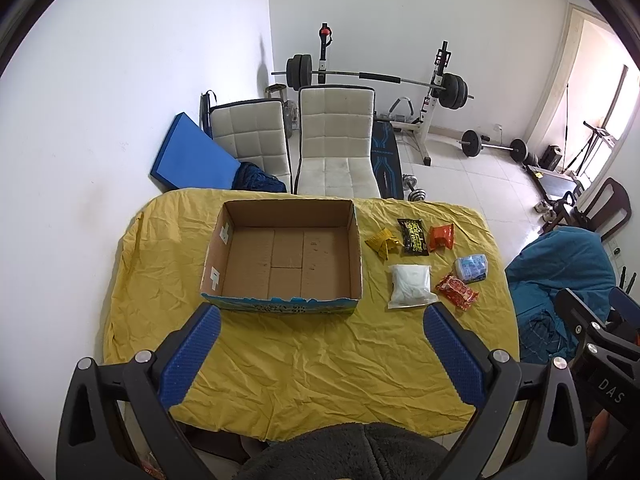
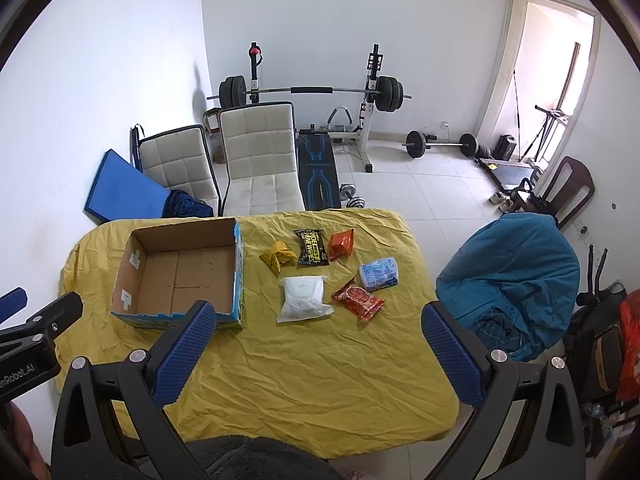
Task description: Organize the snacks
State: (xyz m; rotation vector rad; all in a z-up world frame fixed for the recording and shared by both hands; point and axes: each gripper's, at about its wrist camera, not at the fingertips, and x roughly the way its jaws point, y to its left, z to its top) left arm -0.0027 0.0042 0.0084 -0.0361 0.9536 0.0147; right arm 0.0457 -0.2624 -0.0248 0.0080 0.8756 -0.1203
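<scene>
Nothing's been packed yet here. The cardboard box (image 1: 286, 256) sits empty on the left half of the yellow tablecloth (image 1: 320, 360), and all 6 snacks are lying to its right, none touching the box.

Far row, left to right: a crumpled yellow packet (image 1: 383, 243), a black packet (image 1: 416, 236) and an orange packet (image 1: 442, 237). Nearer: a white pouch (image 1: 411, 286), a red wrapper (image 1: 456, 292), and a pale blue pack (image 1: 472, 267) out toward the right edge.

Both tongs are spread wide with nothing between the blue pads. The left gripper (image 1: 320, 354) hovers over the near part of the cloth in front of the box, and the right gripper (image 2: 320, 354) hangs over the near cloth just short of the white pouch and red wrapper.

What could go wrong, my guess:
- The cloth is super wrinkled, so pads coming in low could pinch fabric along with a packet and drag everything.
- The white pouch looks flat and soft, so it could fold or slip out.
- The red wrapper sits close to the pouch, so a wide grab might catch both.
- The box looks light, so a bump on its right wall could shove it.
</scene>
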